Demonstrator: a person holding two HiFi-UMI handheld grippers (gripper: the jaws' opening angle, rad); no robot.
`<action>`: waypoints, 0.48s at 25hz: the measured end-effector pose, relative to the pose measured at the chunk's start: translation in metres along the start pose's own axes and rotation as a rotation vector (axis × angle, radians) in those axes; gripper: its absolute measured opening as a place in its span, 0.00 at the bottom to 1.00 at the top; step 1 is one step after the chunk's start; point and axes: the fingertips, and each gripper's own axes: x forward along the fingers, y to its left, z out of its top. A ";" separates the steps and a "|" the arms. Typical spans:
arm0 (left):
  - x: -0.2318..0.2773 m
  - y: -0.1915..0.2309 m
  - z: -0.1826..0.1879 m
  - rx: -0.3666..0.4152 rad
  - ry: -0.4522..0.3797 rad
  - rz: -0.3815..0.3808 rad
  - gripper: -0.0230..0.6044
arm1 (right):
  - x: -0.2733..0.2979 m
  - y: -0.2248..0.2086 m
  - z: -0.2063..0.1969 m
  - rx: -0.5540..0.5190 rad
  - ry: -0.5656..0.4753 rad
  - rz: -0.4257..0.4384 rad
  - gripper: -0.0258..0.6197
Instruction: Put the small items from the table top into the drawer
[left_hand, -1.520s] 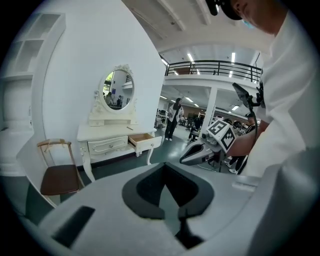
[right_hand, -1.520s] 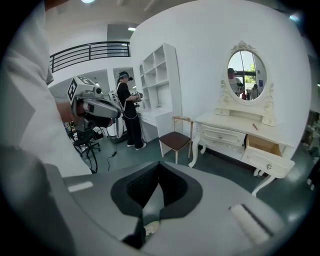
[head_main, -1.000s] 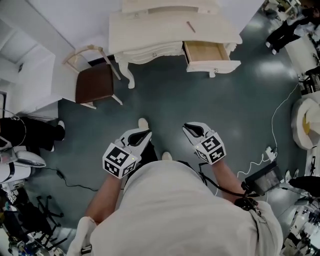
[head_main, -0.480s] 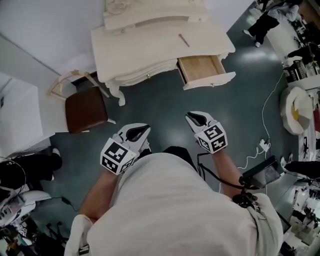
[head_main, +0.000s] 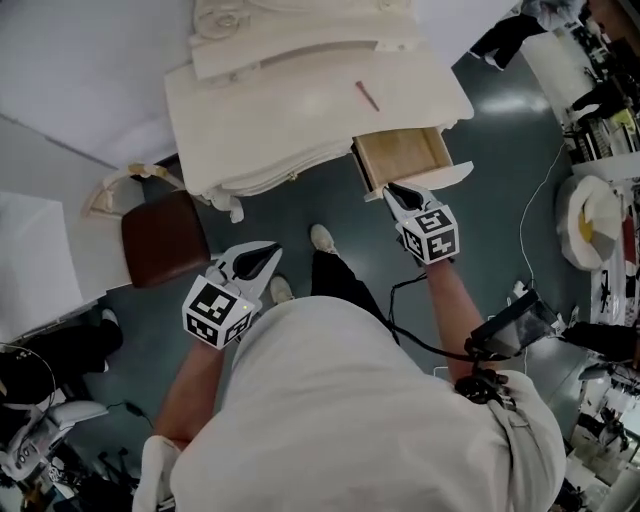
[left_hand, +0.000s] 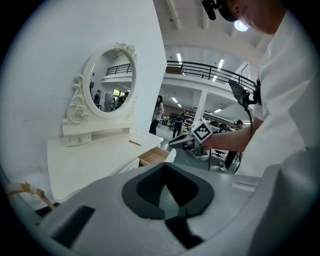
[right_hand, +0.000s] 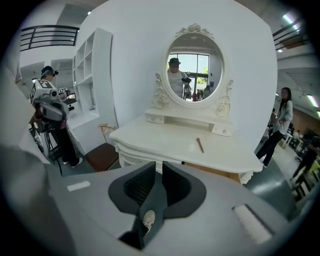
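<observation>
A thin reddish stick (head_main: 366, 96) lies on the white dressing table (head_main: 290, 110), above the open wooden drawer (head_main: 405, 155), which looks empty. My right gripper (head_main: 392, 189) is held just in front of the drawer's front edge. Its jaws are a narrow slit apart with nothing between them. In the right gripper view (right_hand: 156, 167) the stick (right_hand: 199, 145) lies ahead on the table top. My left gripper (head_main: 272, 248) hangs lower left over the floor, away from the table. Its fingers meet at the tip and hold nothing. The left gripper view shows the stick (left_hand: 135, 143) and the drawer (left_hand: 152, 157).
A chair with a brown seat (head_main: 165, 238) stands left of the table. An oval mirror (right_hand: 192, 70) rises at the table's back. A white cable (head_main: 545, 215) runs over the dark floor at the right, near equipment and a bin. The person's shoe (head_main: 322, 238) is below the table.
The person has stepped toward the dressing table, which now looks larger. My right gripper has gone forward from waist height to the drawer's front. My left gripper has stayed low.
</observation>
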 end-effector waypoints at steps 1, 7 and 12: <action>-0.004 0.005 0.008 -0.007 -0.003 0.014 0.04 | 0.006 -0.006 0.011 -0.003 0.002 -0.002 0.11; -0.006 0.042 0.025 -0.043 0.001 0.100 0.04 | 0.069 -0.035 0.042 -0.023 0.034 0.023 0.11; 0.084 0.051 0.058 -0.072 0.021 0.152 0.04 | 0.121 -0.141 0.040 -0.030 0.060 0.049 0.13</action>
